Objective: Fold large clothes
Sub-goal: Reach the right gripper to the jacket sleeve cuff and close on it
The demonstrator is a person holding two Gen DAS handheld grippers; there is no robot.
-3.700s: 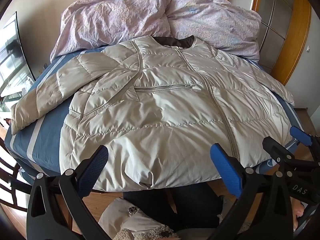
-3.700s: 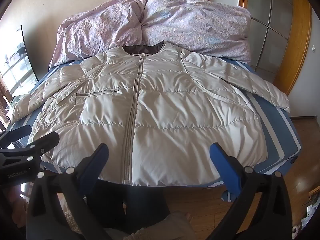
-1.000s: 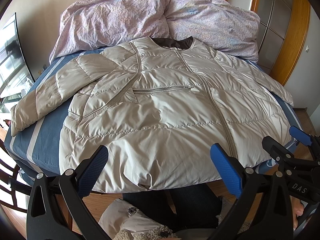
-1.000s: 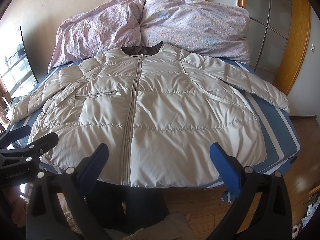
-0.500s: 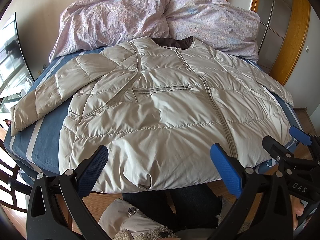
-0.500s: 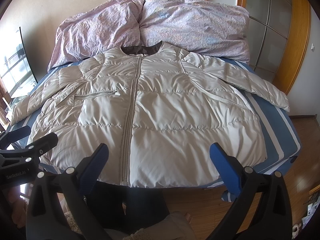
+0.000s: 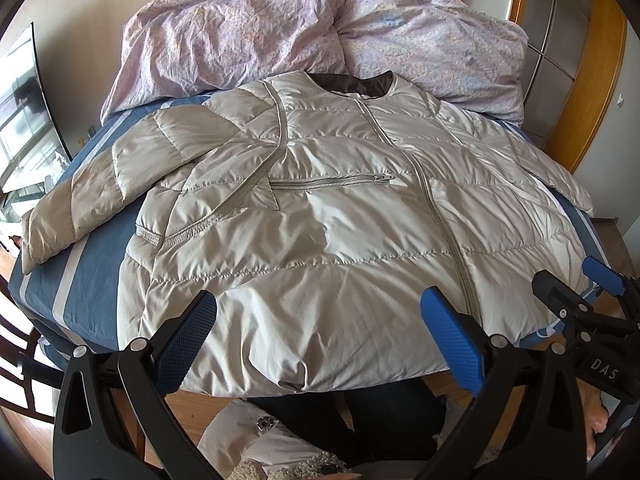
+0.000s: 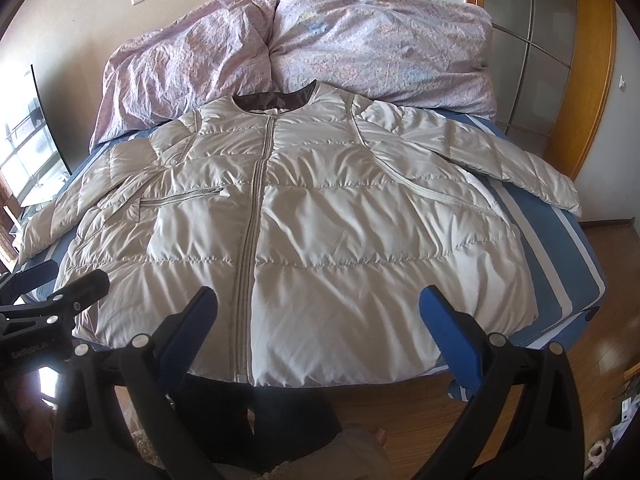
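Bed [image 8: 576,276]: blue sheet with pale stripes; its near edge runs just beyond both tools, with wooden floor below it.
Duvet [image 8: 360,40]: crumpled lilac bedding heaped along the head of the bed, touching the jacket's collar end.
Jacket [image 8: 320,220]: large cream quilted puffer, laid flat face up across the bed, zipped down the middle, dark lining showing at the neck; hem at the near edge of the bed, slightly overhanging it.
Sleeves: both spread outward, one reaching toward the left edge of the bed [image 7: 80,200], the other toward the right edge [image 8: 532,176].
Chest pocket zip [image 7: 332,181]: closed, lying on the left half of the front (as the person faces it).
Left tool [image 7: 316,340]: jaws spread wide, blue pads apart and holding nothing; it hovers over the hem, left of the main zip.
Right tool [image 8: 316,336]: also gaping wide with nothing between its pads, poised above the hem just right of the zip's lower end; in the left wrist view it shows at the far right [image 7: 580,292].
Person: dark trouser legs [image 7: 360,412] below the hem, between the tools.
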